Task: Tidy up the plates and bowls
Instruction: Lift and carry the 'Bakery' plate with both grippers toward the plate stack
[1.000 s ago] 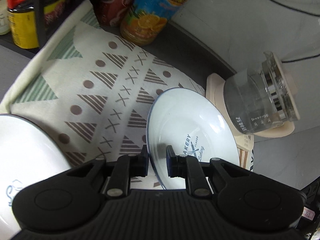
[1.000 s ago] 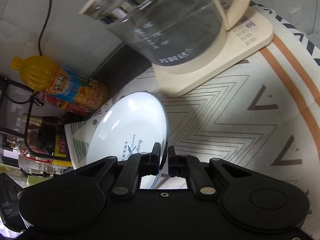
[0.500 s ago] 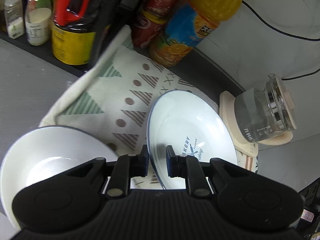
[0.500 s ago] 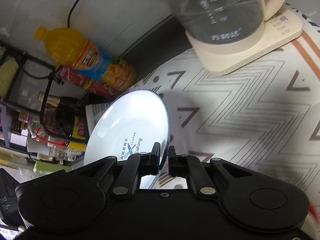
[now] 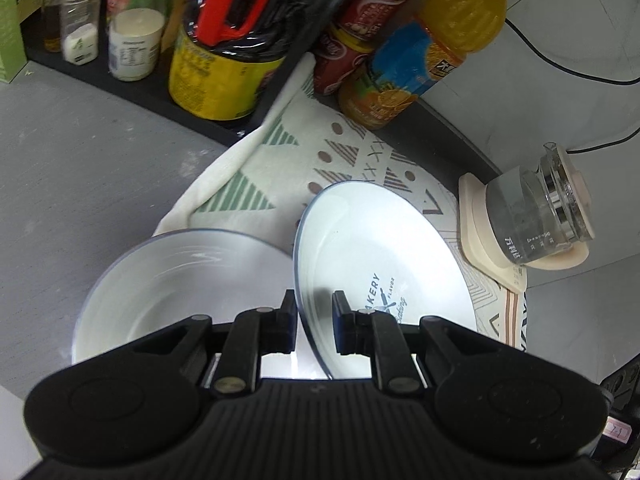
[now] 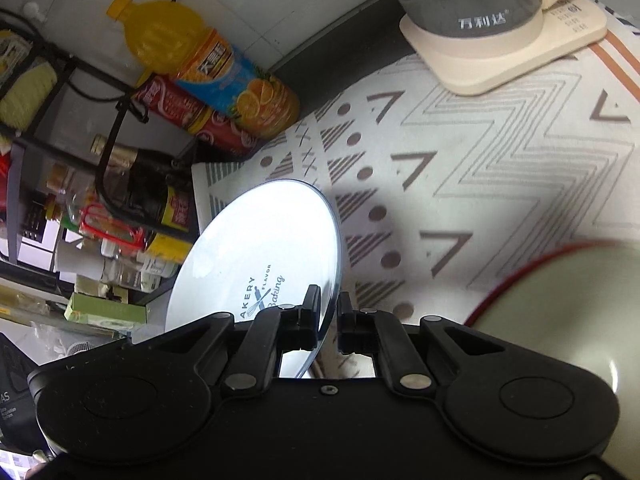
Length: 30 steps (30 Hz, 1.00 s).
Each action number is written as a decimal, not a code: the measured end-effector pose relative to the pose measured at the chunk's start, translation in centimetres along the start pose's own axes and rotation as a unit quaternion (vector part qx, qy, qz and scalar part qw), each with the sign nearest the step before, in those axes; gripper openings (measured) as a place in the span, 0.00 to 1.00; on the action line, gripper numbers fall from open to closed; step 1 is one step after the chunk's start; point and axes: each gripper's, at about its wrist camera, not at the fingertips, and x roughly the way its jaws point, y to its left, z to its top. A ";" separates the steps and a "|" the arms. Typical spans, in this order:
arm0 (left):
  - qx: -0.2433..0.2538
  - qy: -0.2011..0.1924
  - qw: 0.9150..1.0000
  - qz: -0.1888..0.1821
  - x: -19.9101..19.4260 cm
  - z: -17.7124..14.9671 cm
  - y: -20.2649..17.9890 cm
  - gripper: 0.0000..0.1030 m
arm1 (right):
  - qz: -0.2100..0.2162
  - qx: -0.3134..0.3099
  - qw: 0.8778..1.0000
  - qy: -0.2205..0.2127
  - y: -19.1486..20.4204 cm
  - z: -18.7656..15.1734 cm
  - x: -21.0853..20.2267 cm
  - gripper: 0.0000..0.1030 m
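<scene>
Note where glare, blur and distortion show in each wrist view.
Left wrist view: glare washes out the white blue-rimmed bowl; fisheye bends the dark shelf edge. Right wrist view: the red-rimmed cream bowl is blurred; glare whitens the white blue-rimmed plate.

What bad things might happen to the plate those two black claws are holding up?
1. Each gripper, left and right, pinches only the thin rim of the plate, so it might slip and fall onto the cloth.
2. The white bowl sits right beside the plate; a bump could chip either one.
3. The red-rimmed bowl lies close to the right gripper and could be knocked.
</scene>
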 end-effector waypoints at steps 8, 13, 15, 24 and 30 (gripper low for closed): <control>0.002 0.005 1.000 -0.003 -1.3 -0.5 2.6 0.15 | -0.012 0.002 1.000 0.004 1.7 -3.1 0.0 0.08; 0.007 0.010 1.000 -0.004 -1.8 -0.8 4.1 0.15 | -0.019 0.003 1.000 0.005 2.6 -4.9 0.1 0.08; 0.008 0.012 1.000 -0.004 -2.0 -1.0 4.6 0.15 | -0.021 0.004 1.000 0.004 2.8 -5.6 0.1 0.08; 0.016 0.022 1.000 -0.007 -2.4 -1.6 6.3 0.15 | -0.031 0.010 0.999 0.000 3.7 -8.0 0.4 0.09; 0.014 0.026 1.000 -0.006 -2.3 -2.0 7.1 0.15 | -0.042 0.003 0.999 -0.002 4.1 -9.1 0.6 0.09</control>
